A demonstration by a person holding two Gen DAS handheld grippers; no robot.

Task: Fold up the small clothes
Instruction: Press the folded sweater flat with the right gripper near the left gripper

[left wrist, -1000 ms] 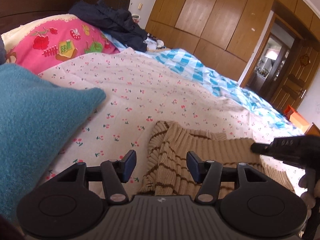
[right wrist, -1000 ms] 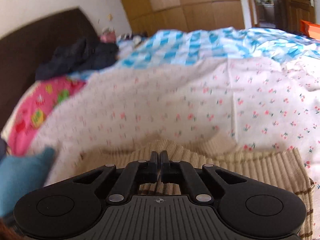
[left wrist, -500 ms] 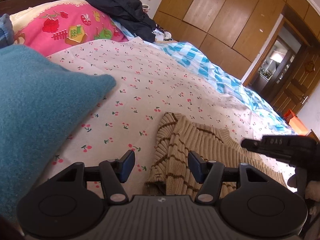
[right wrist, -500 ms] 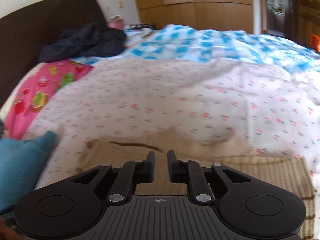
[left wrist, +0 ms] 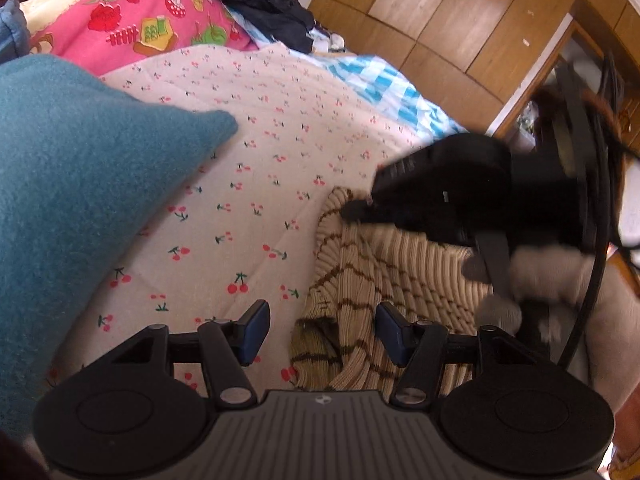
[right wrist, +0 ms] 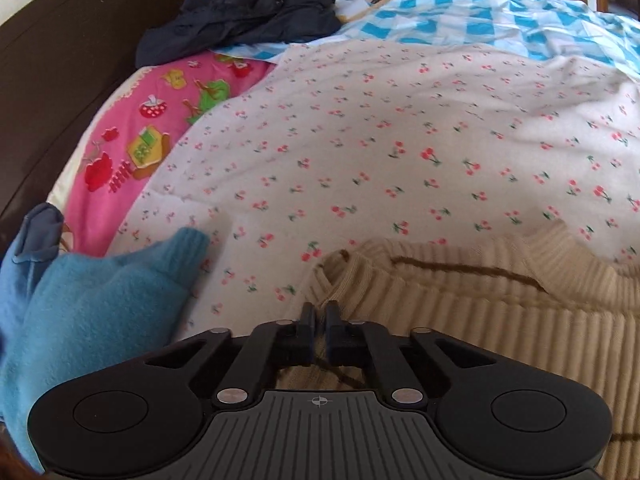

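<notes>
A beige ribbed sweater with brown stripes [left wrist: 384, 276] lies on the cherry-print bedspread [left wrist: 248, 184]. My left gripper [left wrist: 322, 332] is open, its fingers astride the sweater's near left edge. My right gripper [right wrist: 319, 332] is nearly shut, with a narrow gap, over the sweater [right wrist: 480, 312] near its left corner; whether cloth is pinched I cannot tell. In the left wrist view the right gripper [left wrist: 356, 210] reaches across to the sweater's far left corner.
A teal knitted garment [left wrist: 72, 184] lies at the left, also in the right wrist view [right wrist: 92, 312]. A pink patterned pillow [left wrist: 132, 28], dark clothes [right wrist: 240, 12], a blue checked sheet [right wrist: 500, 12] and wooden wardrobes [left wrist: 460, 20] lie beyond.
My right gripper opened slightly, then swung left over the sweater to its far left corner. My left gripper stayed open and dipped closer to the sweater's edge.
</notes>
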